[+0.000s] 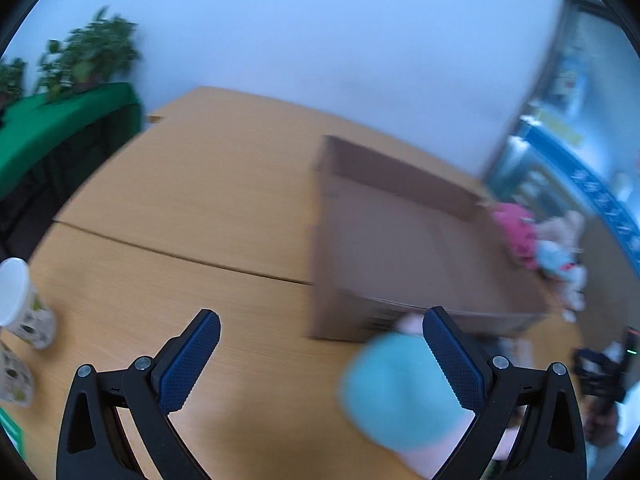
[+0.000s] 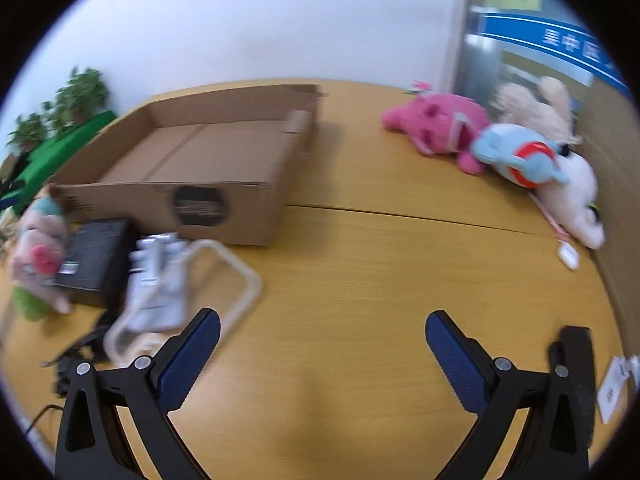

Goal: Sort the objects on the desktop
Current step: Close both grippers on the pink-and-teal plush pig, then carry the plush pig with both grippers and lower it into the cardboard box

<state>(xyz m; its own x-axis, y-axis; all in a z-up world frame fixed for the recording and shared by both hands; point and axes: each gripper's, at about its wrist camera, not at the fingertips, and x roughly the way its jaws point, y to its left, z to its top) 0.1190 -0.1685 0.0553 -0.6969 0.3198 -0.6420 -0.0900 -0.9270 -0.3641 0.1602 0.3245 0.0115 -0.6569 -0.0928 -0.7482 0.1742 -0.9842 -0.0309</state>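
Brown cardboard box [image 2: 208,160] is sitting open and looking empty at centre-left of the right wrist view, on the wooden desk [image 2: 360,272]. So sorting is looking barely started, judging by nothing visible inside it.

Left gripper [image 1: 320,356] is hovering with jaws spread wide, holding nothing. A blurred teal soft thing [image 1: 396,392] is lying at lower right of the left wrist view, partly behind the right-hand finger; cannot tell if it is touching the pad. The box [image 1: 404,240] is showing just beyond it at centre-right. Paper cups [image 1: 20,304] are standing at the left edge.

Right gripper [image 2: 322,356] is also gaping open and empty, over bare desk at lower centre.

Things waiting to be sorted, right wrist view:
- pink plush [image 2: 436,128], blue plush [image 2: 516,156] and white plush [image 2: 572,196] bunched at upper right, well apart from the box
- small pale plush [image 2: 38,252], black box [image 2: 96,256], silvery packet [image 2: 156,280] and a clear frame-like thing [image 2: 224,272] clustering at left, just beside the box front
- white tags [image 2: 616,384] at lower right edge

Both views are motion-blurred. Step in hand is probably a reach toward a first pick. Next move is calling for lining one open claw around a single item, likely the teal thing for the left, then closing gently since plush is squashing easily.
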